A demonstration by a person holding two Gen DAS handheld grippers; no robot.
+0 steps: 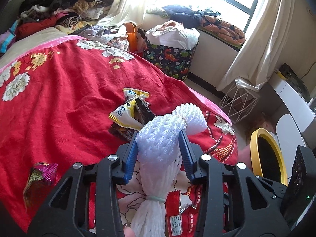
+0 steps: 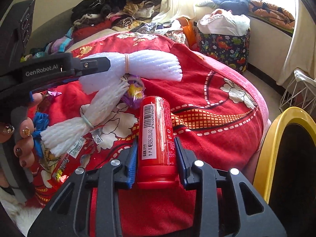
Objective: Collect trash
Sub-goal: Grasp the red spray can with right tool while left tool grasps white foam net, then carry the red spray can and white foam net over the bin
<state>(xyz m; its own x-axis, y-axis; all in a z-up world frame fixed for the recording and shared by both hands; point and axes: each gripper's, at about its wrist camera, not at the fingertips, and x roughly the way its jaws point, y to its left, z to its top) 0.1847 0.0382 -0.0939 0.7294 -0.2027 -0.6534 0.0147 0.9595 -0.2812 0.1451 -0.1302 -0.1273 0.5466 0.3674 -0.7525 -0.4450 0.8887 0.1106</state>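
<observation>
On the red flowered bedspread, my left gripper is shut on a white foam net bundle tied with rubber bands; its blue pads press both sides. The same bundle shows in the right wrist view, with a person's fingers on the left gripper's handle. My right gripper is shut on a red can with a barcode label, lying lengthwise between the pads. A yellow-white wrapper, a brown wrapper, a purple wrapper, a purple candy wrapper, a blue wrapper and a red packet lie loose around them.
A black bin with a yellow rim stands on the floor just right of the bed's edge. Beyond are a dinosaur-print basket full of laundry, a white wire basket, curtains and a white desk. Clothes are piled at the bed's far end.
</observation>
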